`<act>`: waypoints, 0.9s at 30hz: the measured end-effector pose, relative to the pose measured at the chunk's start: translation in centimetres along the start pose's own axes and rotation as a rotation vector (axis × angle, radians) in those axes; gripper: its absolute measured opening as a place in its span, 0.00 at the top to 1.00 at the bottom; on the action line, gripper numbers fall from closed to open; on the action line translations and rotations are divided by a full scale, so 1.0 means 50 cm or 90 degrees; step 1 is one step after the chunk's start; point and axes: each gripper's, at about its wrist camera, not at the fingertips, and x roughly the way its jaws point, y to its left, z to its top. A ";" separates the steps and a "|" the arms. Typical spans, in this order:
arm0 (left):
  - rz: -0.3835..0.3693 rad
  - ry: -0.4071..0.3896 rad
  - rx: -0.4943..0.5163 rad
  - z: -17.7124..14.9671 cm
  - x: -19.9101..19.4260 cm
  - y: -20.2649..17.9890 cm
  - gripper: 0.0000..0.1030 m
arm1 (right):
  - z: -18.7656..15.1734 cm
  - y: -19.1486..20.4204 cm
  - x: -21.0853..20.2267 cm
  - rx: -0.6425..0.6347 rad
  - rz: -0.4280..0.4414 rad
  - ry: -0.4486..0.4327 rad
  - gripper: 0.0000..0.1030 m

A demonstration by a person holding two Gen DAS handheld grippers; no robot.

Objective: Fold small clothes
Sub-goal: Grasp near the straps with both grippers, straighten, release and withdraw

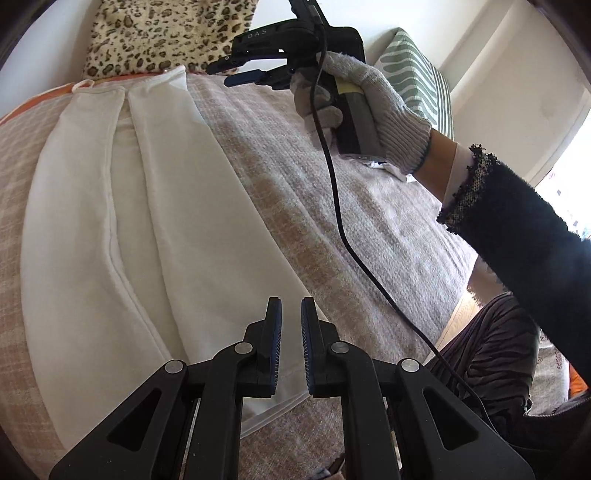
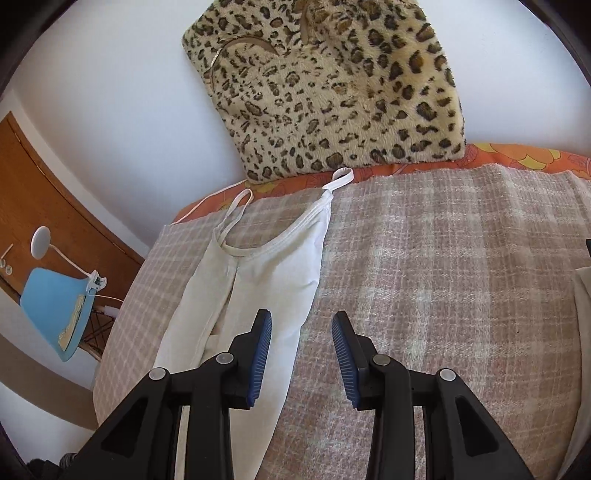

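Left wrist view: we saw one white camisole lying flat on the checked blanket, its sides folded in toward the middle. Our left gripper hung just above the garment's near end, its blue pads almost together with only a narrow slit between them and no cloth caught there. Farther off, past the camisole's right edge, one gloved hand held our right gripper over the blanket, near the top corner of the garment; its fingers stood apart and carried nothing. We counted one leopard cushion and one green striped cushion behind.

Right wrist view: we saw the same camisole ahead and to the left of our right gripper, its two thin straps pointing toward the leopard cushion. The jaws stood released, the left finger over the garment's edge, the right one over bare blanket. One blue lamp stood at far left.
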 end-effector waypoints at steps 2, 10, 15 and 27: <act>-0.004 0.013 -0.005 -0.005 0.011 0.004 0.91 | 0.019 -0.007 0.025 0.007 0.011 0.003 0.64; -0.027 0.014 -0.014 -0.009 0.014 0.012 0.91 | 0.077 -0.038 0.120 0.041 0.023 0.016 0.64; -0.035 0.016 -0.015 -0.007 0.012 0.017 0.91 | 0.096 -0.041 0.169 0.052 0.036 0.028 0.97; -0.048 0.025 -0.019 -0.010 0.004 0.012 0.91 | 0.125 0.050 0.192 -0.114 -0.197 0.044 0.63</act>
